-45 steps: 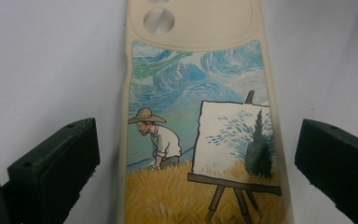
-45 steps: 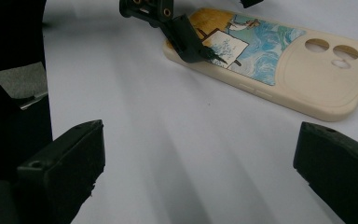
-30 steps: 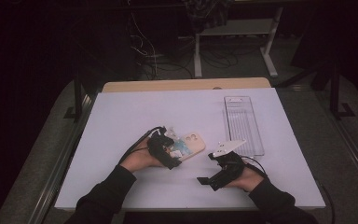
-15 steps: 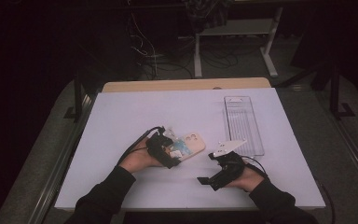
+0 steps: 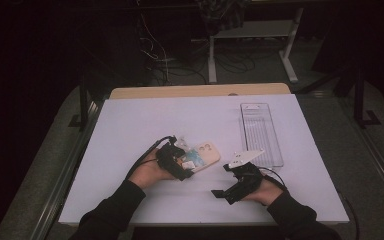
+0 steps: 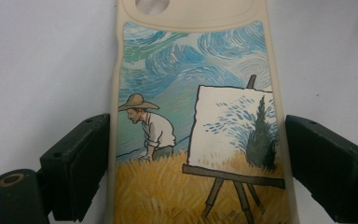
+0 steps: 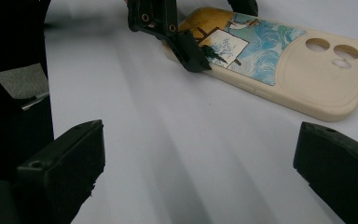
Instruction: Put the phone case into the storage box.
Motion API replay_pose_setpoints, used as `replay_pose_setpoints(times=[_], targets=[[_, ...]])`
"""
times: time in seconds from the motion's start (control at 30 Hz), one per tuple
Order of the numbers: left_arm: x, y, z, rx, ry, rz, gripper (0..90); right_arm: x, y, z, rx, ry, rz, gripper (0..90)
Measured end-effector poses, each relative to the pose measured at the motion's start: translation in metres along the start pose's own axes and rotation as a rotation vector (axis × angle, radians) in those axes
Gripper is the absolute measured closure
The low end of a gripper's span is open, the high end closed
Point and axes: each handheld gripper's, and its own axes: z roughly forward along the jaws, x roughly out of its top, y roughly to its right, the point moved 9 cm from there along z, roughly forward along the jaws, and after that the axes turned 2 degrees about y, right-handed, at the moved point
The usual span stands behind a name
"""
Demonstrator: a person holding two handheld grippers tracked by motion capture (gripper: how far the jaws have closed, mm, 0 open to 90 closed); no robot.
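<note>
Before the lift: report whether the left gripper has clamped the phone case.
Not clamped: left gripper straddles the phone case, jaws closing, slight gaps remain.

The tabletop [image 5: 130, 125] is seen from a fixed camera set high at the person's side, faced forward and down, with both forearms entering at the frame's bottom. A second camera is carried on the left tool [image 6: 193, 154] and is held very close over the phone case [image 6: 200, 116]. A third, on the right tool [image 7: 196, 154], is aimed low across the tabletop. The phone case [image 7: 279, 60] is shared by all three views.
</note>
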Motion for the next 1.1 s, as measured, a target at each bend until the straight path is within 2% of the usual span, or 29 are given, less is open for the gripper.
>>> replay_pose_setpoints(times=[0.1, 0.2, 0.33, 0.6, 0.77, 0.97, 1.03, 1.1], targets=[[0.0, 0.0, 0.0, -0.004, 0.0, 0.004, 10.9, 0.0, 0.0, 0.0, 0.0, 0.003, 0.0, 1.2], [0.001, 0.001, -0.002, -0.009, -0.007, 0.024, 11.0, 0.001, 0.0, -0.001, 0.0, 0.006, 0.002, 1.2], [0.004, 0.002, -0.006, -0.015, 0.006, 0.021, 11.0, 0.001, 0.0, -0.001, 0.0, 0.007, 0.003, 1.2], [0.008, 0.002, -0.021, -0.033, 0.016, 0.048, 11.0, 0.001, 0.0, -0.001, 0.0, 0.007, -0.004, 1.3], [0.008, 0.003, -0.03, -0.046, 0.035, 0.04, 11.0, 0.001, 0.0, -0.001, 0.002, 0.011, -0.001, 1.2], [0.005, 0.002, -0.044, -0.055, 0.028, 0.084, 11.0, 0.002, 0.0, -0.002, 0.005, 0.011, 0.003, 1.2], [0.004, 0.003, -0.048, -0.055, 0.038, 0.087, 10.9, 0.002, -0.001, -0.002, 0.006, 0.01, 0.003, 1.2], [0.002, 0.0, -0.053, -0.055, 0.023, 0.121, 10.9, 0.002, -0.001, -0.002, 0.006, 0.01, 0.005, 1.2]])
